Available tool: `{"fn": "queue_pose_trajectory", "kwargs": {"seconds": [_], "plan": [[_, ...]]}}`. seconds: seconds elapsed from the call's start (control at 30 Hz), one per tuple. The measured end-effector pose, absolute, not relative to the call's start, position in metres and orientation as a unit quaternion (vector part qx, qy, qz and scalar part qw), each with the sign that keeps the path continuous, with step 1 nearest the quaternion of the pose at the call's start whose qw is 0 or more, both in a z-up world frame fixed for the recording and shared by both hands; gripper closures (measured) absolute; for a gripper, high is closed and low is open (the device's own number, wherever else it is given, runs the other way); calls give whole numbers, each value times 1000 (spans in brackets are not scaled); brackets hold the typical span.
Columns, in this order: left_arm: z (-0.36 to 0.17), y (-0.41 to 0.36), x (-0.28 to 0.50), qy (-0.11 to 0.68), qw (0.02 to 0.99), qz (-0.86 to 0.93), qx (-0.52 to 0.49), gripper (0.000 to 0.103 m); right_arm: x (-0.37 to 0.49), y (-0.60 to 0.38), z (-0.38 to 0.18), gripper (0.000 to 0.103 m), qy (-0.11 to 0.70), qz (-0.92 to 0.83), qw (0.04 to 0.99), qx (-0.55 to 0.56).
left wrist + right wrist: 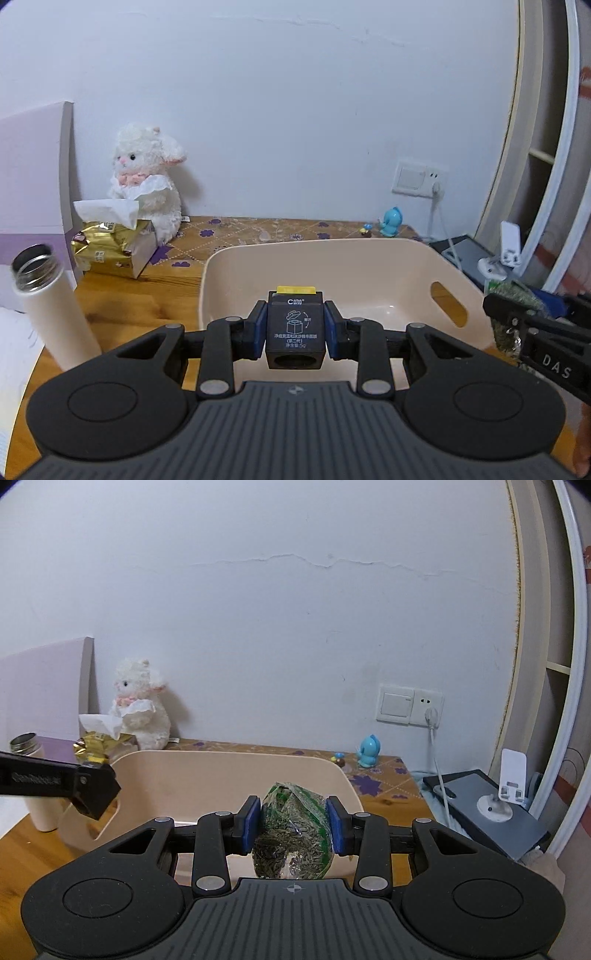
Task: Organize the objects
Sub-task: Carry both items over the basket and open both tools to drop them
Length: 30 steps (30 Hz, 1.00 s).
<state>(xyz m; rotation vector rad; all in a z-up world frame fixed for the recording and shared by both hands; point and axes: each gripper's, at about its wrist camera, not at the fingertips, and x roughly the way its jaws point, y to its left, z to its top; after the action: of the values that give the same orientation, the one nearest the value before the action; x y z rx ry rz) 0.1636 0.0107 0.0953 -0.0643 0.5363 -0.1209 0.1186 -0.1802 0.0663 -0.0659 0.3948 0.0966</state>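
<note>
Left wrist: black box [294,326] above basket rim [202,291]

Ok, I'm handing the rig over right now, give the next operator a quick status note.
Left tool: shut on the small black box, held over the beige bin.
Right tool: shut on the clear bag of seeds, held at the bin's near edge.
Done: both items picked up.
Left: the visible part of the bin looks empty; release both into it. White bottle, tissue pack and plush sheep stand on the table, untouched.
</note>
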Motion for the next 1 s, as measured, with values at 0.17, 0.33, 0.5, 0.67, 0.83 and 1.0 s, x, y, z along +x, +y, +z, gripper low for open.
{"fn": "queue_pose_trajectory", "kwargs": {"seconds": [0.17, 0.33, 0.5, 0.67, 0.83, 1.0], "plan": [[69, -3, 197, 299, 952, -56, -10, 70, 148, -178, 55, 68, 220, 43, 974, -28], [44, -9, 218, 335, 941, -53, 1, 70, 168, -174, 42, 68, 243, 41, 969, -31], [30, -11, 225, 358, 932, -57, 6, 70, 183, -171, 29, 77, 274, 43, 960, -34], [33, -14, 222, 359, 931, -59, 18, 69, 186, -174, 24, 71, 279, 42, 959, -24], [47, -12, 208, 343, 938, -54, 9, 34, 169, -179, 39, 49, 249, 43, 967, -28], [65, -13, 186, 323, 945, -53, 15, 26, 146, -186, 51, 36, 234, 40, 971, -31]]}}
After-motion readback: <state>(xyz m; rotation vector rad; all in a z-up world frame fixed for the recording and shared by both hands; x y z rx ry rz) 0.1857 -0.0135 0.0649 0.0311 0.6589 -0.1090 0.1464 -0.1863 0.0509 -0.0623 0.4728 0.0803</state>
